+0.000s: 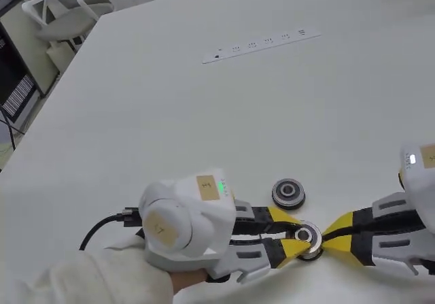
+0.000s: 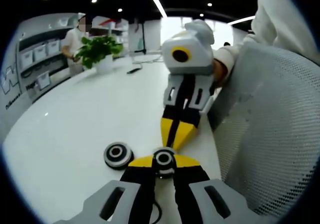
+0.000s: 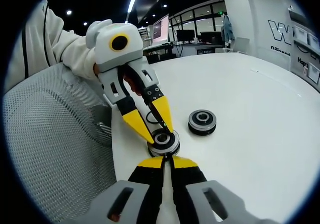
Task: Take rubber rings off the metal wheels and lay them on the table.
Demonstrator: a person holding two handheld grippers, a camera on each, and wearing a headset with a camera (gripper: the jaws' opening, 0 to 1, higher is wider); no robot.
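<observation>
Lower centre, head view: left gripper point(image 1: 301, 240) clamps a metal wheel point(image 1: 307, 236) on the table point(image 1: 204, 113). Right gripper point(image 1: 326, 240) jaws pressed together at its rim, possibly pinching the rubber ring point(image 3: 165, 152). Second wheel point(image 1: 288, 192) just above-left.

You can read one large letter, W, on the wall point(image 3: 280, 31) at two o'clock in the right gripper view. The smaller lines under it are too blurred to read. The same W, cut off, sits at nine o'clock in the left gripper view. The tan sticker point(image 1: 207, 187) on the left gripper point(image 1: 296, 234), at six o'clock in the head view, carries a mark you cannot make out.
</observation>
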